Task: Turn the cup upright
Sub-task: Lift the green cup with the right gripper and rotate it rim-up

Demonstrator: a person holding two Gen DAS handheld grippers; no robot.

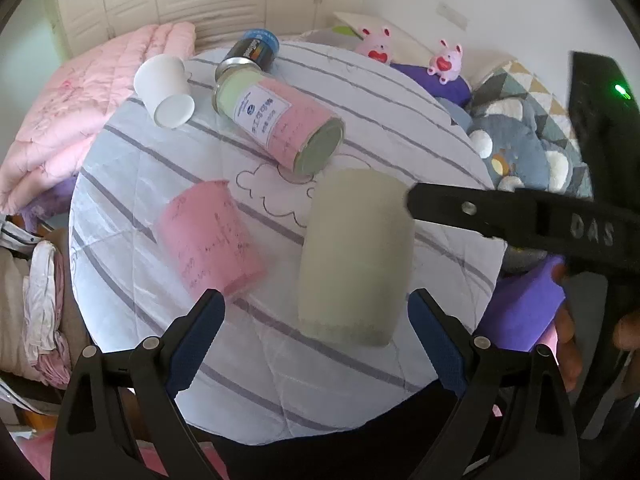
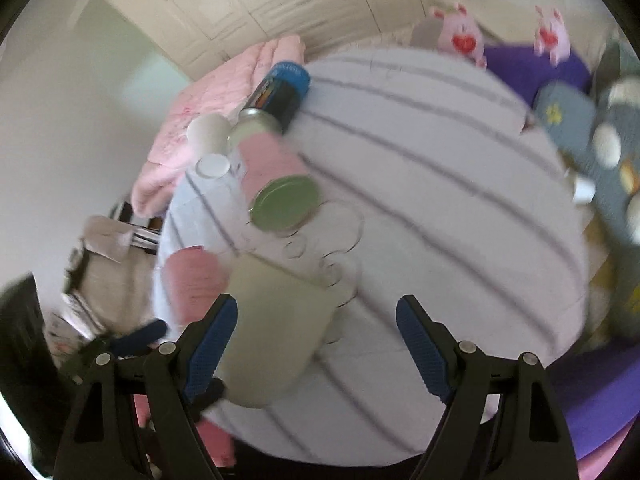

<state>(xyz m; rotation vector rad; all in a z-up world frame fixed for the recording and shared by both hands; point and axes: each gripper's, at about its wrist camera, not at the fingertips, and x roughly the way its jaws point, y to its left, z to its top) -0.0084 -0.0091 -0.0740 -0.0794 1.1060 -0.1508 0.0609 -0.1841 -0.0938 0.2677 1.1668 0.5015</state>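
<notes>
Approach step. Beige cup [image 1: 354,256] lying sideways on striped worktop [image 1: 400,120], beside pink cup [image 1: 210,238]. Left gripper [image 1: 316,316] and right gripper [image 2: 316,320] jaws open, empty. Next: close on cup, rotate upright.

Beige cup [image 1: 354,256], pink cup [image 1: 210,238], grey-striped white cloth [image 1: 380,120].

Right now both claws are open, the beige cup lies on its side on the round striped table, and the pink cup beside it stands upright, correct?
Not quite. In the left wrist view the pink paper cup also lies on its side, left of the beige paper cup on the round striped table. Both the left claw and right claw are open.
</notes>
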